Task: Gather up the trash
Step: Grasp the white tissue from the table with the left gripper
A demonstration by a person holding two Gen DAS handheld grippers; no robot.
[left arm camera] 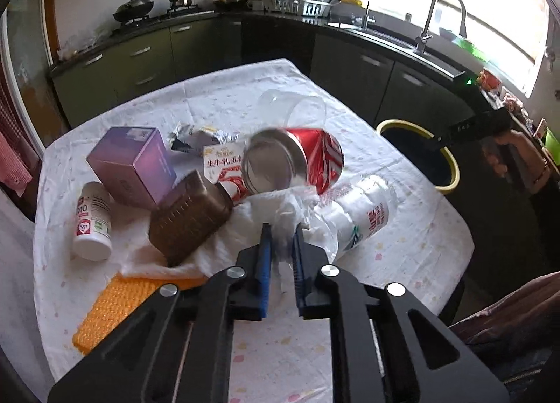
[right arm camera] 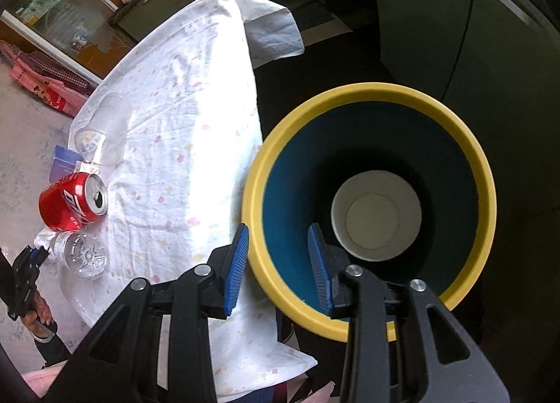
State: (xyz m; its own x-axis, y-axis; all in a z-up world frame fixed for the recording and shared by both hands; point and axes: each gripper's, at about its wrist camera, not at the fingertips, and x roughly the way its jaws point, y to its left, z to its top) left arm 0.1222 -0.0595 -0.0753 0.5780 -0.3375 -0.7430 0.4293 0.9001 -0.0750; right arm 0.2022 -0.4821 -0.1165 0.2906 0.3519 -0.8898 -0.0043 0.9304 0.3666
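My left gripper [left arm camera: 282,228] is shut on a crumpled white tissue [left arm camera: 276,210] lying on the table. Around it lie a red cola can [left arm camera: 297,161], a clear plastic bottle [left arm camera: 360,214], a brown box [left arm camera: 189,217], a purple box [left arm camera: 133,165], a white pill bottle [left arm camera: 92,217] and a clear cup [left arm camera: 294,105]. My right gripper [right arm camera: 278,245] is open and empty above the near rim of the yellow bin [right arm camera: 371,91]. A white paper cup [right arm camera: 376,215] lies at the bin's bottom. The can [right arm camera: 71,205] and the bottle [right arm camera: 82,256] also show in the right wrist view.
The table carries a white flowered cloth [left arm camera: 402,263] and an orange mat [left arm camera: 115,301]. The bin [left arm camera: 451,165] stands on the floor beside the table's right edge. Dark kitchen cabinets [left arm camera: 350,63] and a sink counter run behind.
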